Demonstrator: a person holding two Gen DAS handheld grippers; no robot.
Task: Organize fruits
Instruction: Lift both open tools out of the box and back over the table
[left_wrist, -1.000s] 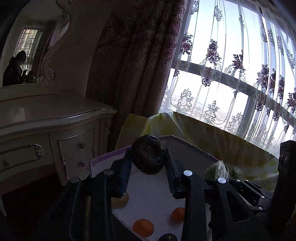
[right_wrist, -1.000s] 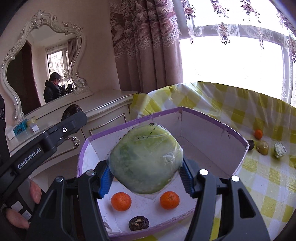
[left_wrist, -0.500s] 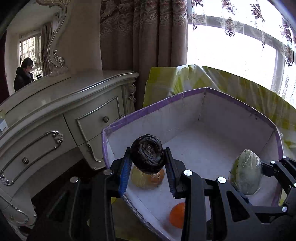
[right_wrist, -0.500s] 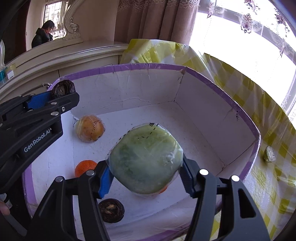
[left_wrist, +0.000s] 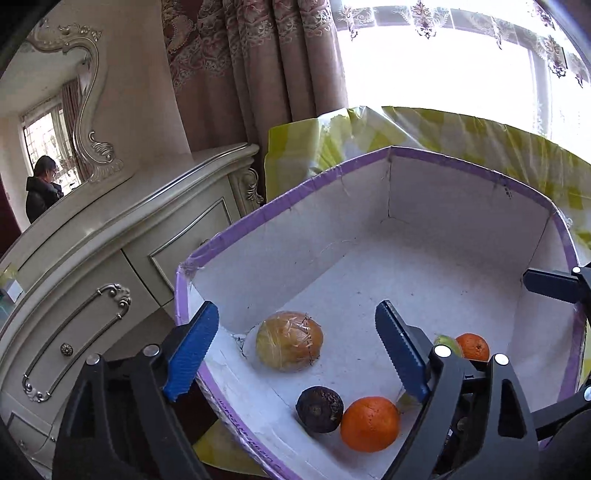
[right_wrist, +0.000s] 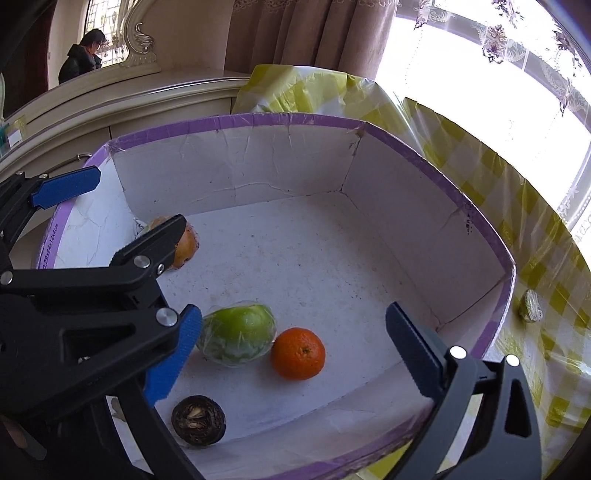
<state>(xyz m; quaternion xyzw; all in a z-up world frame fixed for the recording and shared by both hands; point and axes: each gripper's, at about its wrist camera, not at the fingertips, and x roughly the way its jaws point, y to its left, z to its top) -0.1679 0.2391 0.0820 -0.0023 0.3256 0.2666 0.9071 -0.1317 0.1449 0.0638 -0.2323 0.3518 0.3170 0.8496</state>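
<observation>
Now both grippers, left (left_wrist: 295, 354) and right (right_wrist: 295, 354), hang spread and empty above the box (right_wrist: 236, 122), fruit on its floor.

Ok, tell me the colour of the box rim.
Purple, on the box rim; clearest in the right wrist view.

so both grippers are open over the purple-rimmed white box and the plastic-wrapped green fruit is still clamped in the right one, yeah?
Not clamped. The right wrist view shows the plastic-wrapped green fruit lying on the purple-rimmed white box floor beside an orange tangerine; both grippers, left gripper and right gripper, are open.

Wrapped and bare fruits (right_wrist: 297, 353) inside box (right_wrist: 236, 173)
</observation>
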